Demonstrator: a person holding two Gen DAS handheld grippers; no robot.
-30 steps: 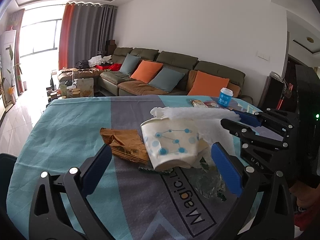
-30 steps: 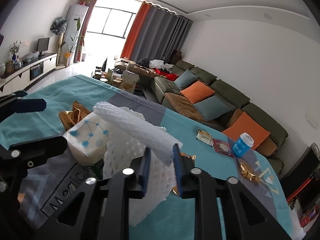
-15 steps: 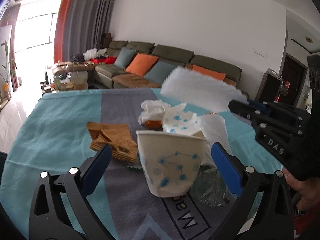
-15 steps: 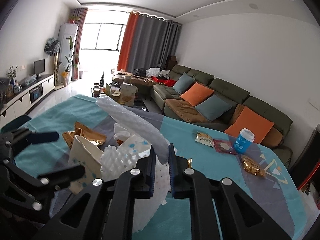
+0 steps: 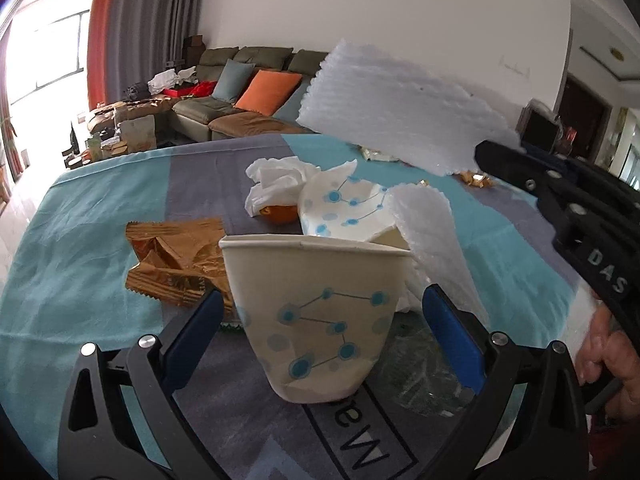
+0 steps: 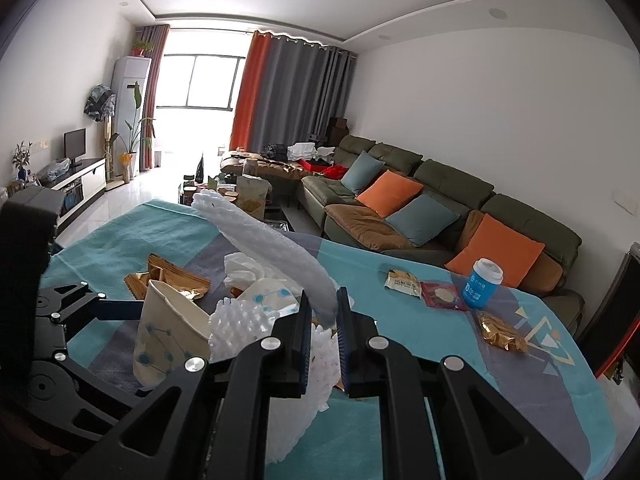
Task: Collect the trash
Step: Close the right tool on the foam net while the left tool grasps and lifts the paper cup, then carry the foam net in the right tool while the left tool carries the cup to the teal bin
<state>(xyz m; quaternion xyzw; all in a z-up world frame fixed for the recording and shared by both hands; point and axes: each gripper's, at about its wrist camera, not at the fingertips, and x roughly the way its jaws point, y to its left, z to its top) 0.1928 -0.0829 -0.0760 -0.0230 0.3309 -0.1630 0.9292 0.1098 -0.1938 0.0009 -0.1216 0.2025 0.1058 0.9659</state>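
1. The right gripper (image 6: 324, 312) is clenched on a white foam net sleeve (image 6: 272, 252); its blue pads pinch the sleeve's near end, and the rest of the sleeve arches up and away to the left, clear of the table.
2. A second piece of white foam netting (image 6: 240, 324) lies just below and left of those jaws, touching a paper cup (image 6: 168, 332).
3. The left gripper (image 5: 320, 320) is released; its two blue pads stand wide on either side of the paper cup (image 5: 320, 312), which stands upright on the cloth; whether either pad touches the cup wall I cannot tell.
4. Behind that cup lies a crushed paper cup (image 5: 348, 212) with the same blue dot pattern, on its side; a crumpled white tissue (image 5: 280, 180) sits just left of it, touching it.
5. A gold wrapper (image 5: 176, 264) lies flat to the left of the upright cup, near it; a clear crinkled plastic piece (image 5: 420, 372) lies on the cloth to the cup's right.
6. The table (image 6: 400, 360) wears a teal and grey cloth; on its far right side sit a blue can with a white lid (image 6: 482, 284), two snack packets (image 6: 404, 280) and another gold wrapper (image 6: 500, 332), well apart from the cups.
7. A hand (image 5: 608, 360) shows at the right edge of the left wrist view, around the right gripper's handle.
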